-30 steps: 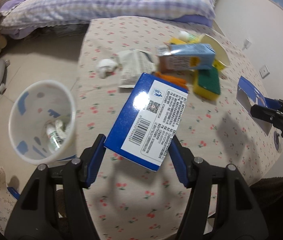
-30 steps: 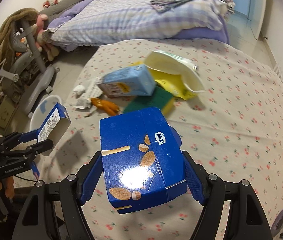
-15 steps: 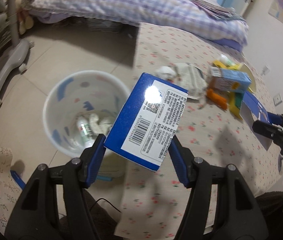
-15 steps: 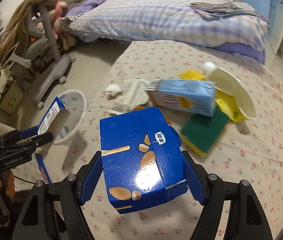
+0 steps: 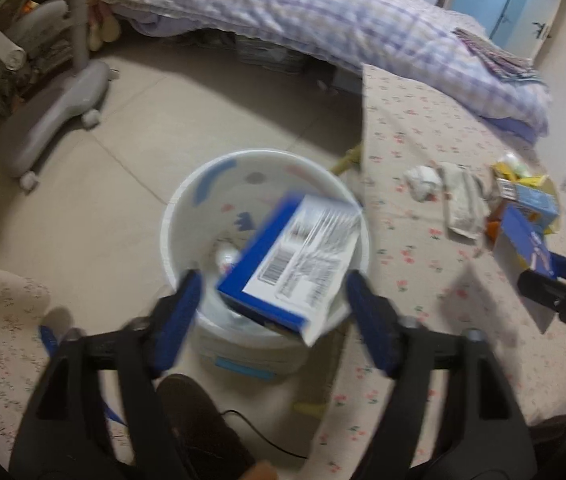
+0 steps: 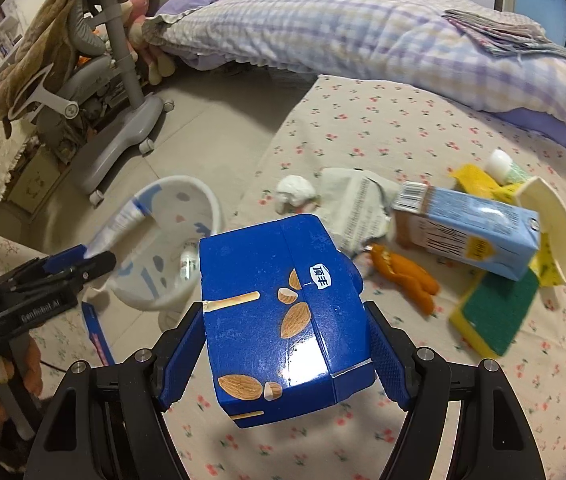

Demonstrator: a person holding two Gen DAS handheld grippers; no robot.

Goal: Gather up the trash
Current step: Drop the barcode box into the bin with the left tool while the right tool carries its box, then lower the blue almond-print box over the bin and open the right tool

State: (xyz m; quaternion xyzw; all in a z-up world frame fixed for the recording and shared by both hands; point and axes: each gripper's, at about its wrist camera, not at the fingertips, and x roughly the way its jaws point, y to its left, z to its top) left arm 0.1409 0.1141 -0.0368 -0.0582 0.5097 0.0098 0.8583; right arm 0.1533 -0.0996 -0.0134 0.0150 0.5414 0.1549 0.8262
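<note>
My left gripper (image 5: 273, 280) hangs over the white trash bin (image 5: 187, 192) on the floor, and its jaws are opening. A blue-and-white box (image 5: 295, 264) lies blurred between them, clear of both pads, tipping into the bin. From the right wrist view that left gripper (image 6: 91, 258) shows at the left, with the blurred box (image 6: 119, 224) above the bin (image 6: 207, 196). My right gripper (image 6: 283, 312) is shut on a blue almond-print box (image 6: 283, 304) above the cherry-print tablecloth (image 6: 363, 128). The left wrist view shows it (image 5: 555, 276) at the right edge.
Trash lies on the table: a light-blue carton (image 6: 471, 236), a green-and-yellow sponge (image 6: 495, 312), an orange toy (image 6: 407, 276), crumpled paper (image 6: 359, 208), a white wad (image 6: 295, 192) and a cream bowl (image 6: 551, 224). A bed (image 6: 363, 32) stands behind, a grey chair base (image 6: 123, 136) left.
The left gripper swung off the table to above the bin, then its jaws spread and the blue-and-white box slipped free. The right gripper moved left along the table, still holding its box.
</note>
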